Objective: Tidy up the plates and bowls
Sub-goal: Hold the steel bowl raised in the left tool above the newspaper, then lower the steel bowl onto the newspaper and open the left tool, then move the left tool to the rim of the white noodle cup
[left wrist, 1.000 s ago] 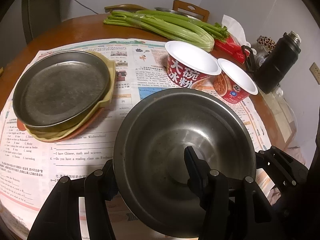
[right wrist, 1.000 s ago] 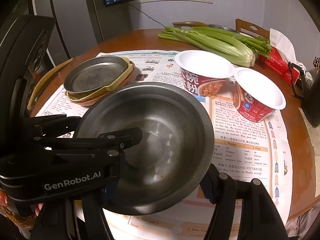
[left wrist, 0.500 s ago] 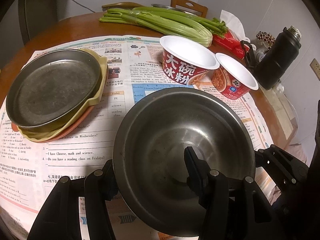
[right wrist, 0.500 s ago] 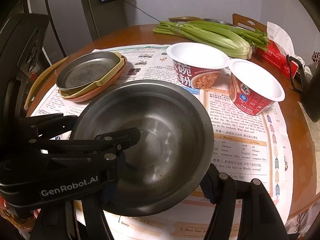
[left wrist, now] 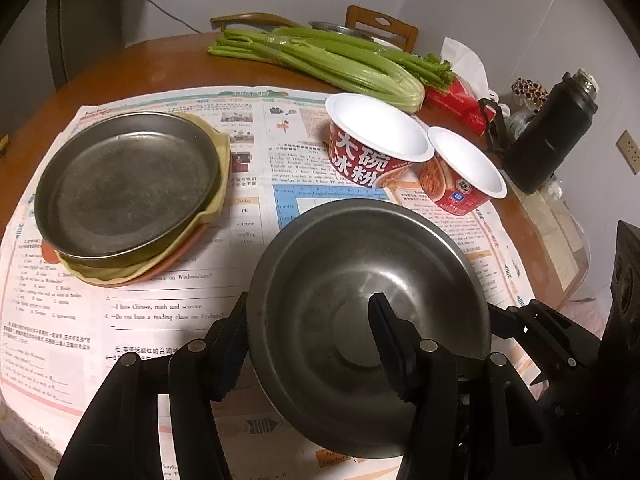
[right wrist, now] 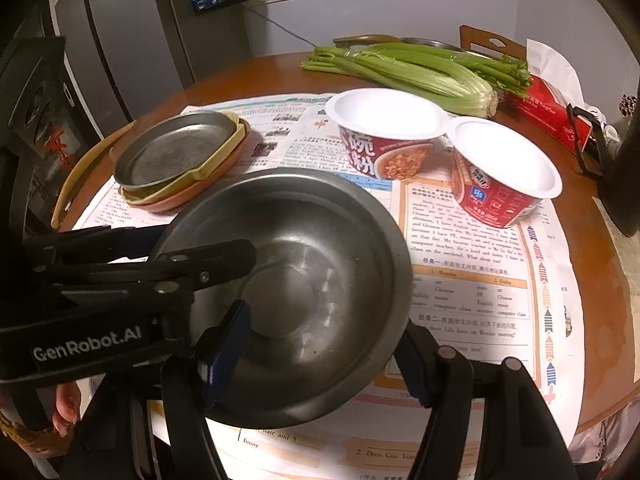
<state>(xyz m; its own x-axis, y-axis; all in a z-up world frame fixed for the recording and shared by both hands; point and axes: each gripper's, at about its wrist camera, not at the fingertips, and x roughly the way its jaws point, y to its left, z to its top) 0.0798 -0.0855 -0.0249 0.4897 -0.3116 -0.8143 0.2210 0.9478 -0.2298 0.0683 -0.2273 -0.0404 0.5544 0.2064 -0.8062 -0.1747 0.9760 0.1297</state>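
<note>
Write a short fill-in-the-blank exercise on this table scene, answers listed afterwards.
1. Both tongs grip the rim of the steel ____ bowl.
2. The steel plate sits on top of a ____ of plates.
3. Behind the two paper bowls lies a bunch of ____.
4. The dishes stand on a spread-out ____.

Answers: mixing; stack; celery; newspaper

Both tools, left (left wrist: 308,344) and right (right wrist: 320,354), angled downward, jaws clamped.

Dull grey steel bowl (left wrist: 360,280). Grey metal plate (left wrist: 124,188) over yellow and orange plates. Red-and-white printed paper bowls (left wrist: 376,148). Green celery (left wrist: 340,60). Black flask (left wrist: 548,136). White printed newspaper (left wrist: 160,312) on brown table (left wrist: 140,64).
</note>
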